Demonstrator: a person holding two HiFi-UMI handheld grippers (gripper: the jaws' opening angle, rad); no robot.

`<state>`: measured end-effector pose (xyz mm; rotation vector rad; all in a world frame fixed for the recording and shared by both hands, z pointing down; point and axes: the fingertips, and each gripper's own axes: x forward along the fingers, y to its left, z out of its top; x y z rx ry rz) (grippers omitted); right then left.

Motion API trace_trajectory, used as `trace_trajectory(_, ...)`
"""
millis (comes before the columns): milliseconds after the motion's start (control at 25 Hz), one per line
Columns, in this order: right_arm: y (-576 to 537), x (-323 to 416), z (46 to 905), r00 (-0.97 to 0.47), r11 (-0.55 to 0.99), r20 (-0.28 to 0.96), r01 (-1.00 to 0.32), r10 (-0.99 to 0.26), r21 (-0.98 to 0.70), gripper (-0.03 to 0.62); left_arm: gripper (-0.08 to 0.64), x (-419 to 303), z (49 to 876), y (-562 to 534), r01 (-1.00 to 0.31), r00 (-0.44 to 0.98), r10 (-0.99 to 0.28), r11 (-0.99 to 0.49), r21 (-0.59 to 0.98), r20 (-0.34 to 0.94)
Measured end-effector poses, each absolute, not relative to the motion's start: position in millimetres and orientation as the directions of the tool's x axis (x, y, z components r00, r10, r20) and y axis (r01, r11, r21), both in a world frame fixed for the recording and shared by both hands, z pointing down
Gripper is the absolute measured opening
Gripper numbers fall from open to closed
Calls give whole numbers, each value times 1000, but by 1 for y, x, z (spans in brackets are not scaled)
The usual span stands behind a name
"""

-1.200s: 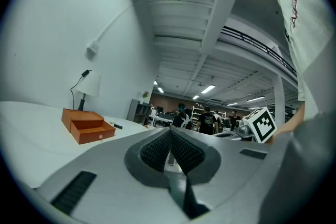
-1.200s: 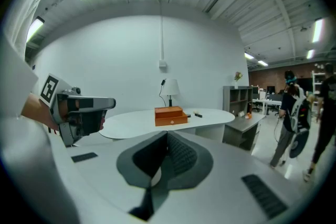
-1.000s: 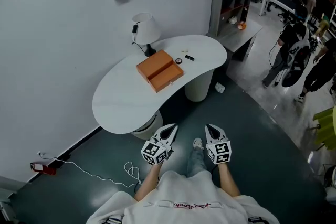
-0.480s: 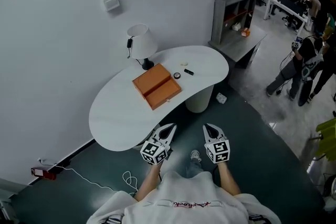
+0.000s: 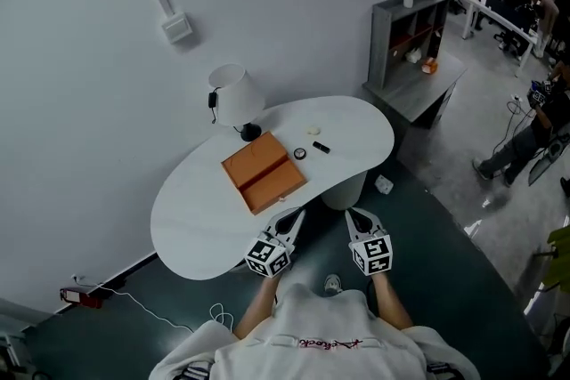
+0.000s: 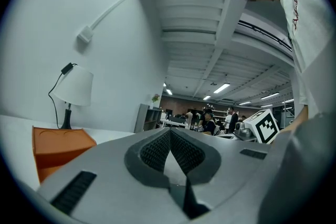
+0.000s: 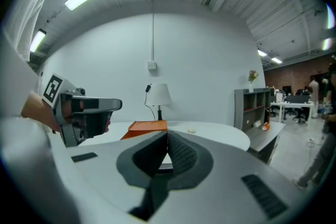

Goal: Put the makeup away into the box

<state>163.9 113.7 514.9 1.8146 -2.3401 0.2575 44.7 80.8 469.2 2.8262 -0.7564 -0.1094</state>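
An orange box [image 5: 263,174] lies shut on the white curved table [image 5: 196,209]; it also shows as the orange box [image 6: 58,147] at left and the orange box [image 7: 145,127] ahead. Beyond it lie small makeup items: a round compact [image 5: 299,154], a black tube [image 5: 321,148] and a pale piece [image 5: 313,131]. My left gripper [image 5: 292,217] is shut with nothing in it, at the table's near edge. My right gripper [image 5: 355,219] is shut and empty too, just off the table's edge. Both point toward the table.
A white lamp [image 5: 233,96] stands at the table's back by the wall. A grey shelf unit [image 5: 414,36] stands at right. People [image 5: 525,142] move about at the far right. A cable and a red thing [image 5: 76,295] lie on the dark floor at left.
Both grippers and the person have come closer to the table, which now sits right before the gripper tips. The people at right have shifted farther right.
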Motion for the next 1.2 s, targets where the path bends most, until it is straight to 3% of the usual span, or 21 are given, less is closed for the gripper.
trace_trajectory(480,57,188,539,-335,321,259,-942,-906,-95,20,9,66,477,30,-573,813,-582,-790,219,28)
trace_trajectory(1200,-5,188,565,-336,319,313,-942,-888,-107,20,9,69,494,-34,-575,810,-585,-784,237,31)
